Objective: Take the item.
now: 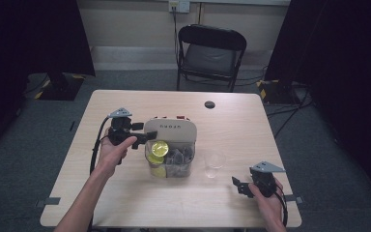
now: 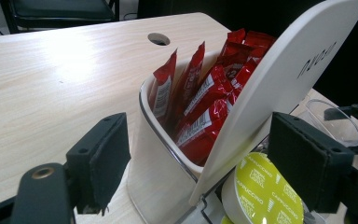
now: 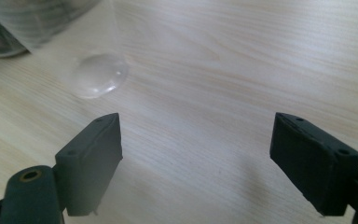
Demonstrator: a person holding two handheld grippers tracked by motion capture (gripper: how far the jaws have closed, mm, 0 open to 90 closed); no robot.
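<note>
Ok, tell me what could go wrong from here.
1. The left gripper's jaws straddle the raised lid and the clear box's wall. Whether they press is unclear, so the lid could drop or the box tilt, spilling the red sachets.
2. The yellow cappuccino capsule sits right by one jaw and may get knocked.
3. The right gripper, open, is near the light plastic cup, which a careless approach could tip.
</note>
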